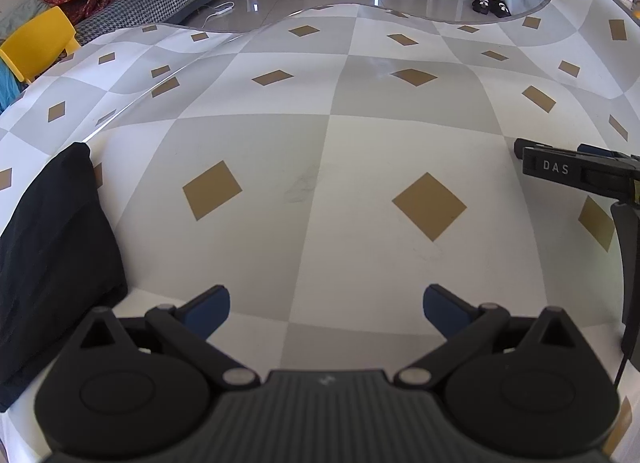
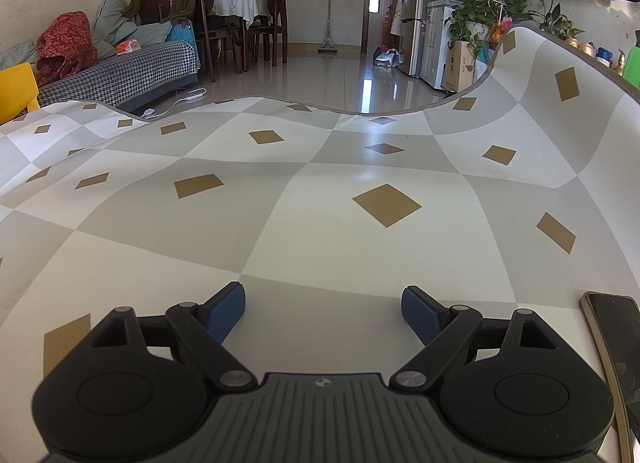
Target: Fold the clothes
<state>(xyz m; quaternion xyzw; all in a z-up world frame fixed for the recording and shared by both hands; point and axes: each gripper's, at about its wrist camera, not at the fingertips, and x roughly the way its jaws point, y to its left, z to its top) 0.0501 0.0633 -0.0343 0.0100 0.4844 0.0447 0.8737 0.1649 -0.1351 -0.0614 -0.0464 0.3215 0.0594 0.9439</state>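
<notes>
Lower left of the left wrist view: black garment (image 1: 56, 263) lies on the checkered table (image 1: 320, 167), left of the left gripper (image 1: 326, 305), jaws wide apart, empty; long axis runs away from camera. Lower middle of the right wrist view: right gripper (image 2: 323, 313) spread, empty, no garment visible, phone (image 2: 616, 347) lower right. Left hand looks nearer.
</notes>
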